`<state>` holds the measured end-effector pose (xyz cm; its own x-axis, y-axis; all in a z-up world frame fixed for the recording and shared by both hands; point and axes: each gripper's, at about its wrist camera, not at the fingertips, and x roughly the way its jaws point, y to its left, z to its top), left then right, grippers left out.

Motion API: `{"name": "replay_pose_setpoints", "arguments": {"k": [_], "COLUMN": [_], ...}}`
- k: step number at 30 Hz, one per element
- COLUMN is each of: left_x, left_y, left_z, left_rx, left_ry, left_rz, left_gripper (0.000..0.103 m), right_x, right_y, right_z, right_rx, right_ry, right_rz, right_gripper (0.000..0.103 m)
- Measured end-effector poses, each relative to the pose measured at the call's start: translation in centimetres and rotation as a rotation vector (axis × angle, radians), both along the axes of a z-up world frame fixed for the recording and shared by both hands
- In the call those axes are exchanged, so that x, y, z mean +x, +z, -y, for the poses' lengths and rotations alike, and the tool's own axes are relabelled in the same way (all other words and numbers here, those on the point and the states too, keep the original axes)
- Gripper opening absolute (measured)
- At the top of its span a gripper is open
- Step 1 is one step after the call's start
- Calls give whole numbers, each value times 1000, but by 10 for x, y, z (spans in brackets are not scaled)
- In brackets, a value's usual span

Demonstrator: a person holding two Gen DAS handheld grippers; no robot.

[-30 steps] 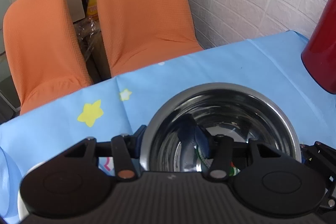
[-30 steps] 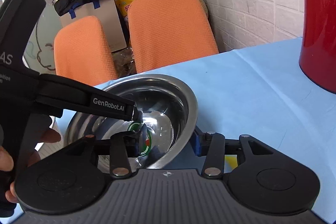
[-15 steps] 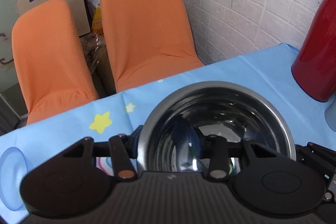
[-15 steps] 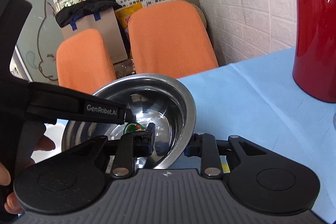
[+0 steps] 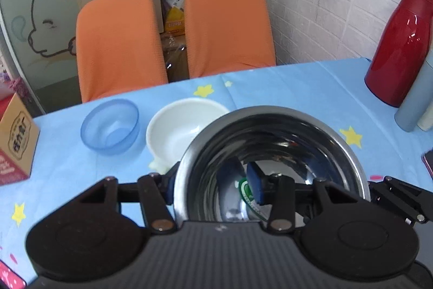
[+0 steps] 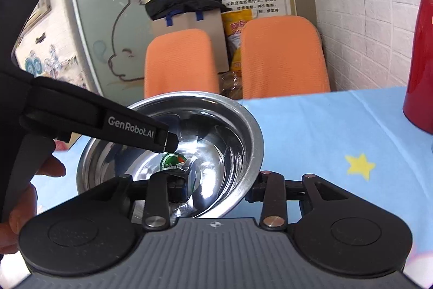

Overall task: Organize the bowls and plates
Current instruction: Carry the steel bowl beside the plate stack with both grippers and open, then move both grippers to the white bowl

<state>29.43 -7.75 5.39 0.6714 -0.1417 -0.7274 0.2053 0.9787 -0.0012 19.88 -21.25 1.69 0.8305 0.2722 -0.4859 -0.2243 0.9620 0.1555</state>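
A shiny steel bowl point(image 5: 270, 123) with a green sticker inside hangs above the blue tablecloth, carried by both grippers. My left gripper point(image 5: 212, 188) straddles its left rim, one pad outside and one against the inner wall. Its jaws are opening slightly with the wall still between them. In the right wrist view my right gripper point(image 6: 220, 183) straddles the right rim of the steel bowl point(image 6: 243, 121). These jaws are also opening slightly around the wall. Beyond it on the cloth sit a white bowl point(image 5: 178, 126) and a clear blue bowl point(image 5: 111, 126).
A red thermos point(image 5: 400, 45) and a grey cup point(image 5: 414, 99) stand at the table's right. A cardboard box point(image 5: 16, 142) sits at the left edge. Two orange chairs point(image 5: 227, 26) stand behind the table. A person's hand point(image 6: 16, 194) holds the left gripper.
Both grippers have pulled back and up with the steel bowl between them. The white and blue bowls and the box have come into view, and the thermos now looks farther off.
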Motion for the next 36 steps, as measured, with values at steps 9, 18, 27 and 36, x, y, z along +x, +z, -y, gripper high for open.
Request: {"name": "replay_pose_setpoints", "arguments": {"k": [9, 18, 27, 36], "left_x": [-84, -106, -105, -124], "left_y": [-44, -73, -79, -50], "left_z": [-13, -8, -6, -12], "left_rx": [15, -33, -48, -45], "left_ry": [-53, -79, -67, -53], "left_rz": [-71, -100, -80, 41], "left_gripper": [45, 46, 65, 81], "right_x": [-78, -98, -104, -120], "right_y": [-36, -48, -56, -45], "right_z": [-12, -9, -10, 33], "right_rx": [38, -11, 16, 155], "right_ry": [-34, -71, -22, -137], "right_rz": [-109, -131, -107, -61], "right_gripper": [68, 75, 102, 103]}}
